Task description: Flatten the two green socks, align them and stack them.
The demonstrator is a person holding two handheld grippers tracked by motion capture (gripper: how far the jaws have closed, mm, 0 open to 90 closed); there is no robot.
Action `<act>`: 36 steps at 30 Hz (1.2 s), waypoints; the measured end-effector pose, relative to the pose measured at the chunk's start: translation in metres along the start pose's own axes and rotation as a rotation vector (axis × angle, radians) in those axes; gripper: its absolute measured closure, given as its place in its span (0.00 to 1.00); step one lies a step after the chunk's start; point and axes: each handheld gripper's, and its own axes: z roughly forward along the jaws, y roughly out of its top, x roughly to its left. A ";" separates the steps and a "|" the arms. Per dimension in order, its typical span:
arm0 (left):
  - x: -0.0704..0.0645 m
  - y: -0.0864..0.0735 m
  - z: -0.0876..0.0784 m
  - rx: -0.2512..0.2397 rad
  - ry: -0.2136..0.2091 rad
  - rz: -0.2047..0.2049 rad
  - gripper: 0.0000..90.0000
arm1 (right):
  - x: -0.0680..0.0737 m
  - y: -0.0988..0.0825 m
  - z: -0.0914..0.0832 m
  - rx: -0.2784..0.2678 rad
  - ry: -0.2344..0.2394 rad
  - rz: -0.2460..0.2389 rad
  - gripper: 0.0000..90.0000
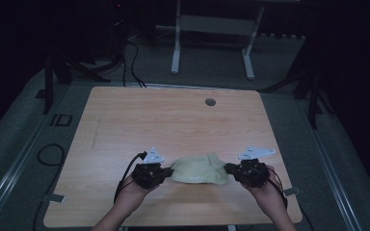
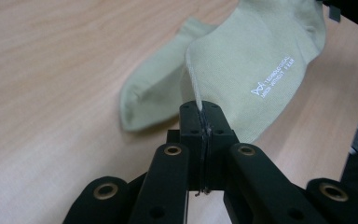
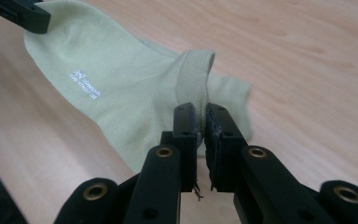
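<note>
Near table edge: left gripper point(image 1: 166, 173) pinching the toe end of a pale green sock point(image 1: 200, 169), jaws clamped tight on the fabric. Right gripper point(image 1: 231, 169) nipping the ribbed cuff point(image 3: 196, 79) at the other end. Sock stretched between them above the wooden table point(image 1: 173, 120). Farther back, a grommet hole point(image 1: 210, 102).

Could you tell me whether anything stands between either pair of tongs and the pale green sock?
No, nothing visible does. The left tongs are shut on one edge of the sock and the right tongs on its ribbed cuff, above the table.
</note>
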 end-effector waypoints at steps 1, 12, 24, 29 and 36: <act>0.001 0.003 0.001 -0.001 0.001 -0.001 0.99 | -0.003 0.003 0.000 -0.002 -0.004 0.000 0.92; 0.020 0.025 0.017 0.010 0.010 -0.005 0.99 | -0.033 0.028 0.008 -0.002 -0.025 0.052 0.92; 0.035 0.021 0.040 0.045 0.015 -0.030 0.99 | -0.050 0.024 0.036 0.037 -0.034 0.101 0.92; 0.037 0.016 0.050 0.066 0.012 -0.045 0.99 | -0.052 0.020 0.048 0.059 -0.045 0.107 0.92; 0.036 0.008 0.057 0.087 0.012 -0.040 0.99 | -0.047 0.009 0.053 0.087 -0.037 0.101 0.92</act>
